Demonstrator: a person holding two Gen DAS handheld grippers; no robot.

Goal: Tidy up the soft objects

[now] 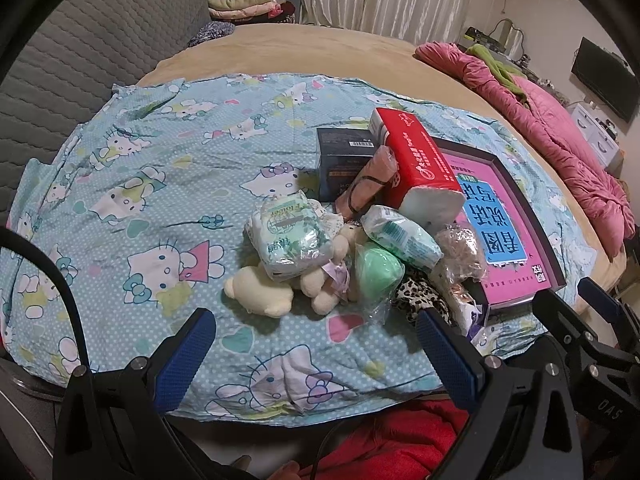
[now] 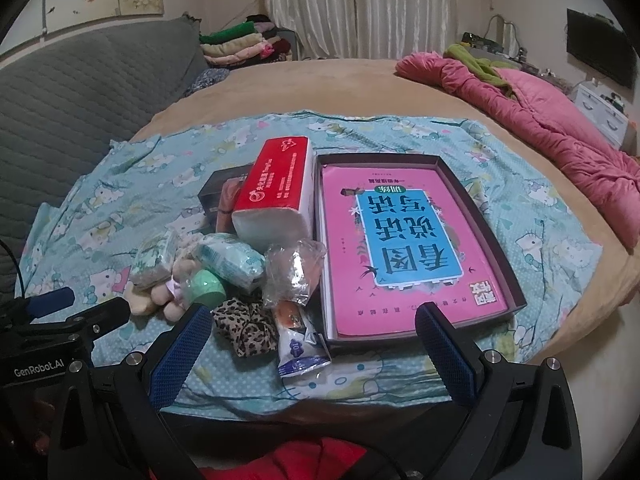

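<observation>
A heap of soft things lies on the blue cartoon-cat sheet (image 1: 120,184). It holds a red tissue pack (image 1: 416,160) (image 2: 280,188), a cream plush bear (image 1: 264,288) (image 2: 160,296), green-white tissue packets (image 1: 288,240) (image 2: 228,260), a green sponge (image 1: 378,272) (image 2: 206,286), a leopard scrunchie (image 2: 244,328) and crinkled plastic bags (image 2: 292,276). Right of the heap, a dark shallow box (image 2: 516,300) holds a pink book (image 2: 400,248) (image 1: 500,216). My left gripper (image 1: 316,356) hovers open before the bear. My right gripper (image 2: 314,352) stands open near the scrunchie and the box's front edge.
A small black box (image 1: 344,160) sits behind the heap. A pink quilt (image 2: 540,120) lies along the bed's right side, a grey quilted sofa back (image 2: 80,92) at the left. Folded clothes (image 2: 240,46) are stacked at the far end. Red fabric (image 1: 400,440) lies below the grippers.
</observation>
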